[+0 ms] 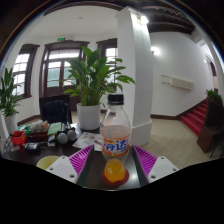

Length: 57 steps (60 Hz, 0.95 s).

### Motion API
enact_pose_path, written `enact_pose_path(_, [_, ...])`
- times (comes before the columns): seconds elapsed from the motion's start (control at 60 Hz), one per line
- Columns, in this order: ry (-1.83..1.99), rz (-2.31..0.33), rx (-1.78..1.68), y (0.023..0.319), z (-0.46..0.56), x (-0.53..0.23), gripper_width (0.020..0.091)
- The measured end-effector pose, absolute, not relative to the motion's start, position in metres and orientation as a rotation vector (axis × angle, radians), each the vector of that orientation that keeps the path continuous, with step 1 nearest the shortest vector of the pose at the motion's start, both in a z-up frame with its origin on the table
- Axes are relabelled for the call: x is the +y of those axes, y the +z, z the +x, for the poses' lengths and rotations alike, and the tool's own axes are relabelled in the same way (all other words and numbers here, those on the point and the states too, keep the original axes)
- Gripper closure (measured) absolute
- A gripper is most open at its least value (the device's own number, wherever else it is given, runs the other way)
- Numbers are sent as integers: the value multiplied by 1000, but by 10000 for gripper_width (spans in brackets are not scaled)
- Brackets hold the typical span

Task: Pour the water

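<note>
Bottle (115, 145) between the two fingers, upright, close to the lens, filling the middle of the gripper view. Clear plastic, white cap on top, pale label with blue lettering round the middle, orange liquid showing at the base. Gripper (113, 163) closed on it: magenta pads (82, 159) sit against the bottle's left and right flanks at label height, no gap visible on either side. Bottle's base is low between the fingers, over a dark surface; cannot tell whether it rests there or is lifted clear.

Gripper points level, looking forward into a room, bottle's axis running straight up. Holding hand not in view.

Beyond the fingers: a large potted plant (92, 82) just behind and left of the bottle's cap. A cluttered table (38, 140) to the left with small dark items, too small to identify. A white column (135, 65) behind right. Red stairs (196, 116) far right. Windows and a door (62, 68) along the back wall.
</note>
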<state>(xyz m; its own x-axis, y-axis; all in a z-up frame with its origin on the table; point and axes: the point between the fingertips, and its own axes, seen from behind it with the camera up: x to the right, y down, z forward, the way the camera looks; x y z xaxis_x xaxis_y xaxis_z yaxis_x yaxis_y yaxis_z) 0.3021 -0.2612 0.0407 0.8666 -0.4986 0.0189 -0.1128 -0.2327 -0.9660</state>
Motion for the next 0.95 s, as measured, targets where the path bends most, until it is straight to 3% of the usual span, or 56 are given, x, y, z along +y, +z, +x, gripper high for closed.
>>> enact_pose_path(0.467, [-251, -1840, 180, 64, 145, -393, 358])
enact_pose_path(0.95, [-151, -1805, 77, 82, 66, -416, 359])
